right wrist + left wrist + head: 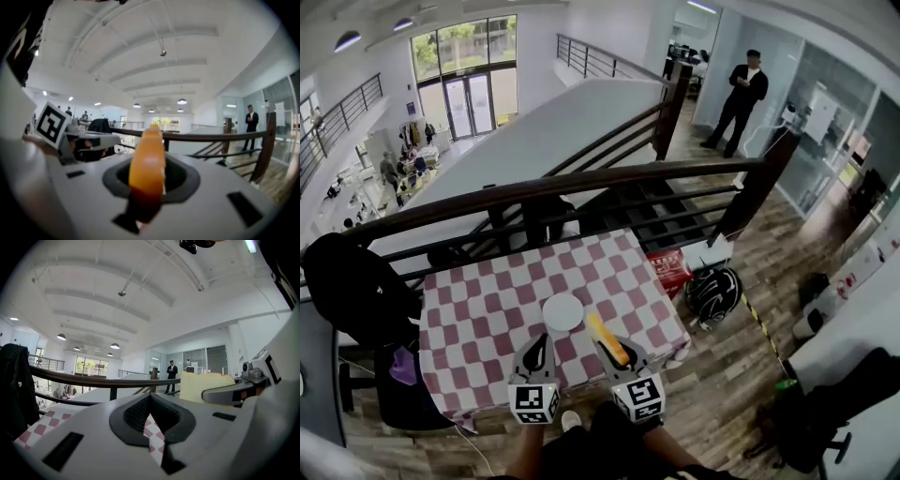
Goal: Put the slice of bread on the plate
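Orange-brown crust is facing up along the slice of bread [607, 339], which is standing on edge between the jaws of the right gripper [615, 358]. The jaws are pressing on its two flat faces, and the pale crumb is showing on the side turned toward the left gripper [538, 347]. The slice's long axis is running away from the person and slanting toward the plate [562, 312], so its far end is pointing at the plate's right rim and showing just beside it, while its near end is sitting deep in the jaws, on the near right of the plate. The slice is not touching the plate. The left gripper is hanging just on the near side of the plate with its tips aimed at it. Its jaws are drawn nearly together and are gripping nothing, with only a thin sliver of the checked tablecloth [483, 319] showing between them. That red-and-white cloth is lying under the white round plate.
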`<state>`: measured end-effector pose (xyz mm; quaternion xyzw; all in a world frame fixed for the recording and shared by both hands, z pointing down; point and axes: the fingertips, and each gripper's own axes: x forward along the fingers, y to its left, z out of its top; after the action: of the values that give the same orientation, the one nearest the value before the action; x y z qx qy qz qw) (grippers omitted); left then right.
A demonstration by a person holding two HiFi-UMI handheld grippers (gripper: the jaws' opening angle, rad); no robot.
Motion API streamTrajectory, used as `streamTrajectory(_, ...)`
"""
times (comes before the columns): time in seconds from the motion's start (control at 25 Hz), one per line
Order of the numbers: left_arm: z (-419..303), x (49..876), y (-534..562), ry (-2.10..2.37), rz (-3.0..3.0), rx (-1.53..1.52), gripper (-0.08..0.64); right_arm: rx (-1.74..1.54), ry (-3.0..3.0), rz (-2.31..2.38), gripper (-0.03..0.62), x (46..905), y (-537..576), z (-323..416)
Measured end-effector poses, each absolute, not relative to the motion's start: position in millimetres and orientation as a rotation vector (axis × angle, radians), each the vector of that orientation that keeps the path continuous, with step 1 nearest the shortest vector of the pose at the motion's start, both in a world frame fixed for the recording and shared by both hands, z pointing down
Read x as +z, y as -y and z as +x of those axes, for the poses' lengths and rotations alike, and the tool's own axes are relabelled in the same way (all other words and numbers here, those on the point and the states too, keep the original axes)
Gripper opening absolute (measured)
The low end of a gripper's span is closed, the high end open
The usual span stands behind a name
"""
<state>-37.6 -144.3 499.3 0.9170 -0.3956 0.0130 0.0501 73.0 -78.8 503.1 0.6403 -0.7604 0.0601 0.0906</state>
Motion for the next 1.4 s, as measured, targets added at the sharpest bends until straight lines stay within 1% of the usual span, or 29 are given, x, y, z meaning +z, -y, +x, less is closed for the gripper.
streamTrajectory(0.12, -34, 519, 146, 1.167, 2.771, 0.071, 0.018, 0.274, 2.222, 1.897, 0.106, 528, 86, 78)
streamTrajectory(0.36, -23, 558, 165, 1.155, 2.709, 0.147, 0.018, 0.364, 2.229, 1.836, 0.106, 556, 114, 82)
streamTrajectory(0.72, 1, 629, 198, 1.114, 2.591, 0.293, 0.018, 0.613, 2.183, 1.689, 0.106, 637, 145, 92)
streamTrajectory(1.04, -23, 699, 210, 1.199, 2.395, 0.463, 0.018, 0.856, 2.187, 1.532, 0.106, 707, 179, 84)
streamTrajectory(1.4, -47, 717, 220, 1.32, 2.264, 0.557, 0.018, 1.132, 2.292, 1.364, 0.106, 745, 254, 58)
